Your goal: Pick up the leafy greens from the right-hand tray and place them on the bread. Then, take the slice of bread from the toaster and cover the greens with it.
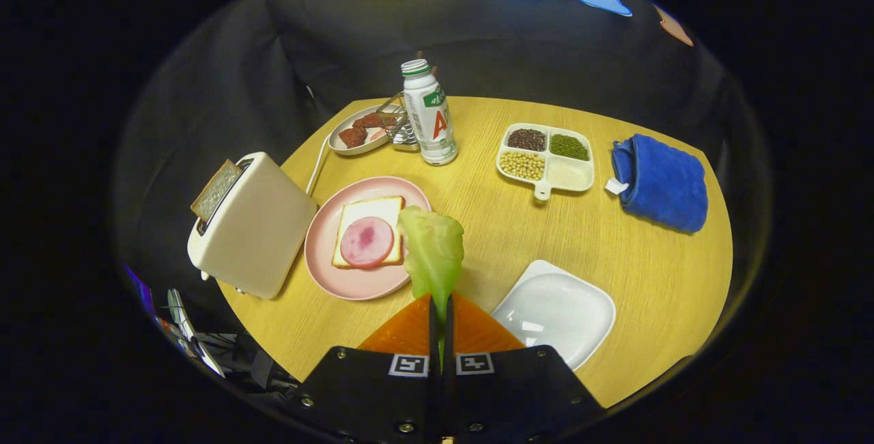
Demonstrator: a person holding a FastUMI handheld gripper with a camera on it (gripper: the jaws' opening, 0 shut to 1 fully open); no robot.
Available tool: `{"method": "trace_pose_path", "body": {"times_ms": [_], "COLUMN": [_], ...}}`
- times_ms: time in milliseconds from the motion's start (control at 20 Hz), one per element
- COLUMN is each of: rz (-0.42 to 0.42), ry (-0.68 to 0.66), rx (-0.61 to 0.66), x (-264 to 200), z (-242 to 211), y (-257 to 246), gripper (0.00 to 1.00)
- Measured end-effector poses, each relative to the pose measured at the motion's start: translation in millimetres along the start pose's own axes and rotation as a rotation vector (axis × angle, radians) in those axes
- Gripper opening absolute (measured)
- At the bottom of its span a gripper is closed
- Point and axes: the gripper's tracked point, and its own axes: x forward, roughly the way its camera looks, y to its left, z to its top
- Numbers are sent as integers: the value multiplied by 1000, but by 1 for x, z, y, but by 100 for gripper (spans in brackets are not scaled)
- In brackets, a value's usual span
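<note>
round wood table | gripper pinched on greens by the stem end | leaf light, floppy, tearable | bread just ahead-left

Hand-held gripper: screwed housing, square markers

greens pale green | plate pink | towel blue

Toaster hiding most of bread slice, left of frame; bottle covering part of rack behind
</note>
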Motion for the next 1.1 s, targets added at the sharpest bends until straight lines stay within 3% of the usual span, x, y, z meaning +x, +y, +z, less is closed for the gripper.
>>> {"method": "trace_pose_path", "body": {"times_ms": [450, 850, 1100], "rz": [105, 131, 98], "ry": [-9, -17, -19], "rx": [-49, -46, -94], "x": [41, 82, 105], "z": [37, 57, 61], "y": [65, 97, 105], "gripper": [0, 1, 4]}}
